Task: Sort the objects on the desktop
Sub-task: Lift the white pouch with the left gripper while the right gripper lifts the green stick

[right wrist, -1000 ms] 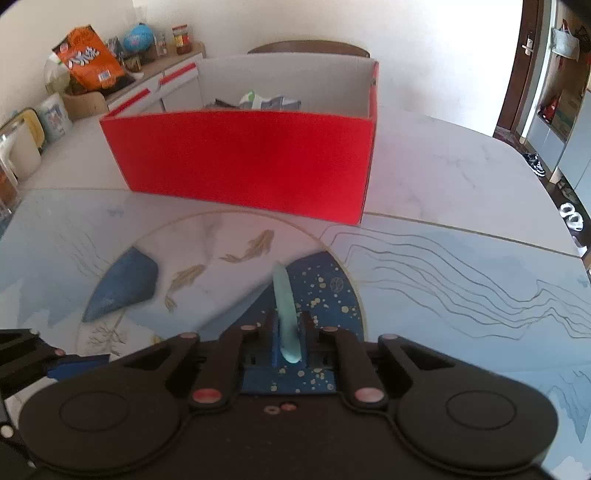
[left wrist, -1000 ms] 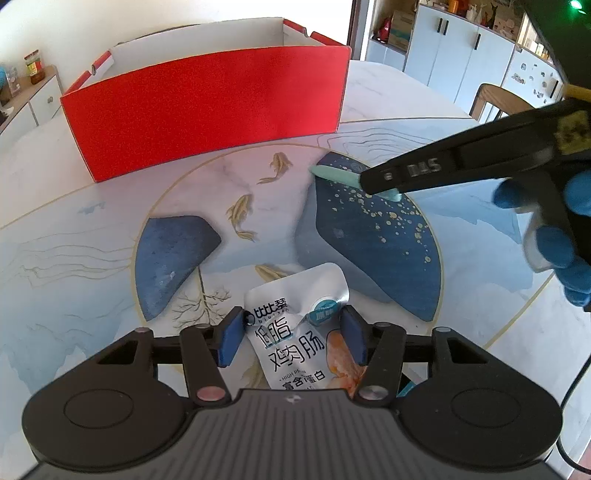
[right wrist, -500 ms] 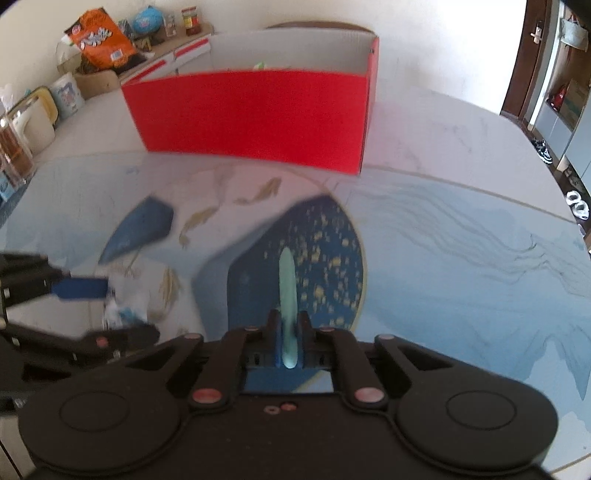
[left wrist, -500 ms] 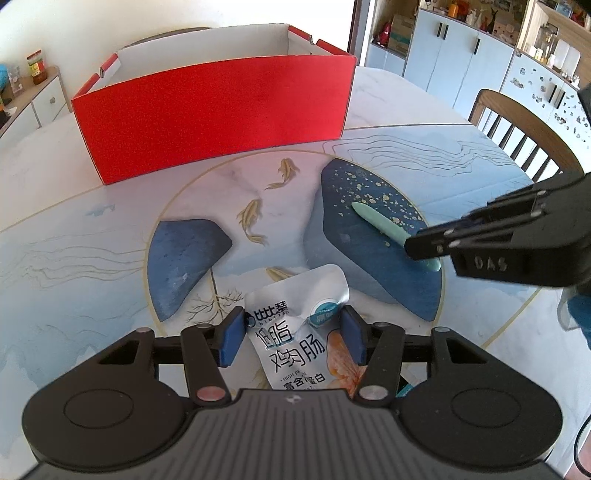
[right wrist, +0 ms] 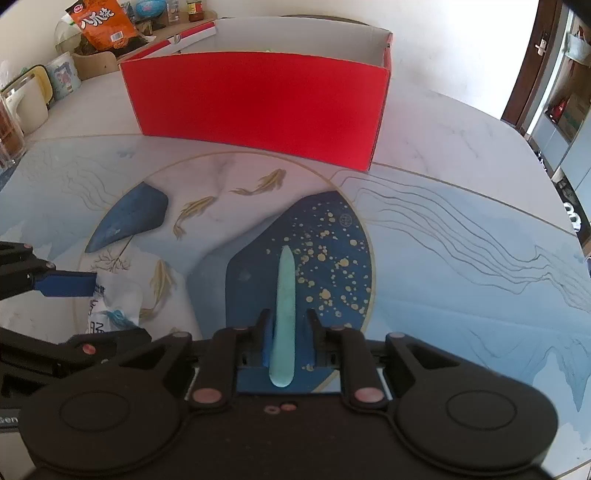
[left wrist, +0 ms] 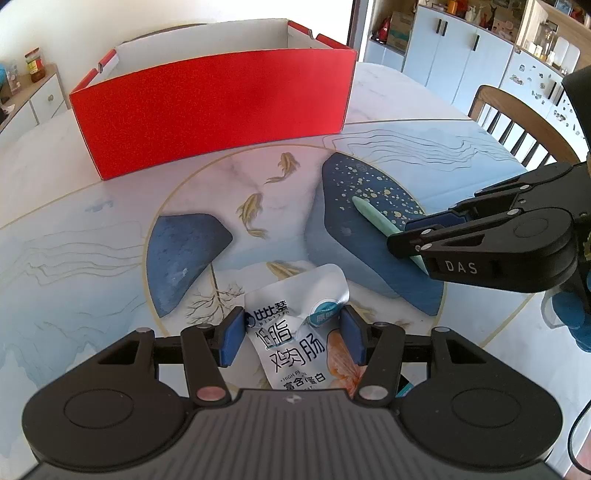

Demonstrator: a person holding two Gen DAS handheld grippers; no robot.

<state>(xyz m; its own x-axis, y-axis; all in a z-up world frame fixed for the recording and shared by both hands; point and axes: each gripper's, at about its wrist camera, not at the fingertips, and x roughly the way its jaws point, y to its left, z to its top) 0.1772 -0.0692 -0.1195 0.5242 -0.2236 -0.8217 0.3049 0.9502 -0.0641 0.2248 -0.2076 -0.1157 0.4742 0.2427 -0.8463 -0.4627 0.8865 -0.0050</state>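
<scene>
Right wrist view shows the right gripper (right wrist: 287, 334) lowered since a second ago: the mint-green stick (right wrist: 285, 306) now lies on the table (right wrist: 461, 266), jaws just loosened around it. Left gripper (left wrist: 293, 336), unmoved, pinches the snack pouch (left wrist: 295, 332) before the red box (left wrist: 214, 110)

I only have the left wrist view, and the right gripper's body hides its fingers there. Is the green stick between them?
Observer: Yes. The right wrist view shows the green stick lying lengthwise between the right gripper fingers. The jaws have just been opening, and a gap shows on one side.
Operator: Where is its hidden rear end?
Observer: It appears to rest on the dark blue patch of the table mat, just past the fingers.
Operator: Anything beside the red box I can't see?
Observer: Beyond the red box, to its left, an orange snack bag stands on the counter.
</scene>
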